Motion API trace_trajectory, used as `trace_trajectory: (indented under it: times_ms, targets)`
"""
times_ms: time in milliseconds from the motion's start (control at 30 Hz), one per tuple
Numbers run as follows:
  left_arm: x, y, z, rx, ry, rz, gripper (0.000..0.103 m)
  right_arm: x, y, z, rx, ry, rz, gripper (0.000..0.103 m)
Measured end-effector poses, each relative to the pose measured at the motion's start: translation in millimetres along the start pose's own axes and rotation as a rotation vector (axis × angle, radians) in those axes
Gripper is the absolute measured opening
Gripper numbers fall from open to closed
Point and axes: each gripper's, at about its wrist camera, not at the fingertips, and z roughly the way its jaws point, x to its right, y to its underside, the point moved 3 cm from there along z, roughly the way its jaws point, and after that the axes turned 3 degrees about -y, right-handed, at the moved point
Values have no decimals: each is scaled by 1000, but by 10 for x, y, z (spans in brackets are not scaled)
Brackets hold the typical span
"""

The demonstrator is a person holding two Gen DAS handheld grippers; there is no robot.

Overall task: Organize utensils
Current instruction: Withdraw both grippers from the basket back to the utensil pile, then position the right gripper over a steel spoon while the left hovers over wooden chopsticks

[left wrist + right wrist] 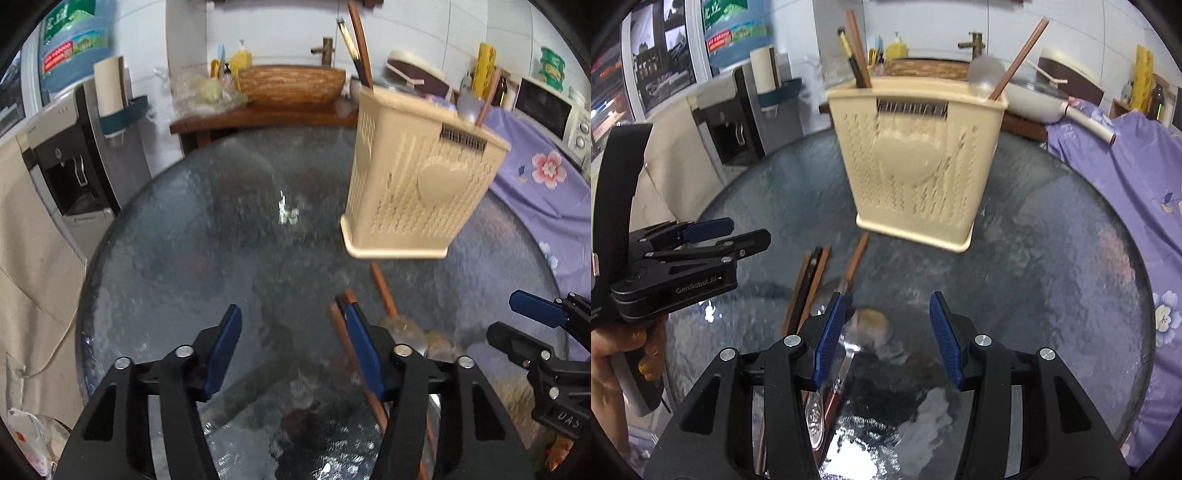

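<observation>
A cream perforated utensil holder (417, 177) (916, 162) stands on the round glass table (177, 240) (1052, 280), with chopsticks (857, 55) and a spoon (984, 74) upright in it. Loose brown chopsticks (343, 343) (809, 284) lie on the glass in front of it, beside blurred spoons (870, 319). My left gripper (293, 332) (738, 232) hovers open over the glass, its right finger (364, 350) above the chopsticks. My right gripper (888, 332) (513, 319) is open too, with a spoon on the table below its pads. A metal spoon (816, 417) lies under its left finger.
A water dispenser (70, 158) stands left of the table. Behind it a wooden counter carries a woven basin (291, 85). A purple floral cloth (535, 177) (1126, 177) covers the right side, near a microwave (550, 110). A person's hand (613, 350) holds the left gripper.
</observation>
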Motion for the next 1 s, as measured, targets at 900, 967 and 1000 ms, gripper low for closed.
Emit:
trace_trajectory:
  times_ms: [900, 967, 1000]
  targets:
    - [99, 171, 399, -117, 0, 27, 38, -131, 240, 534, -168, -22, 5, 49]
    - [83, 156, 417, -111, -15, 24, 38, -130, 243, 559, -172, -17, 6, 49]
    - [83, 147, 428, -108, -24, 28, 38, -128, 240, 564, -169, -13, 5, 49]
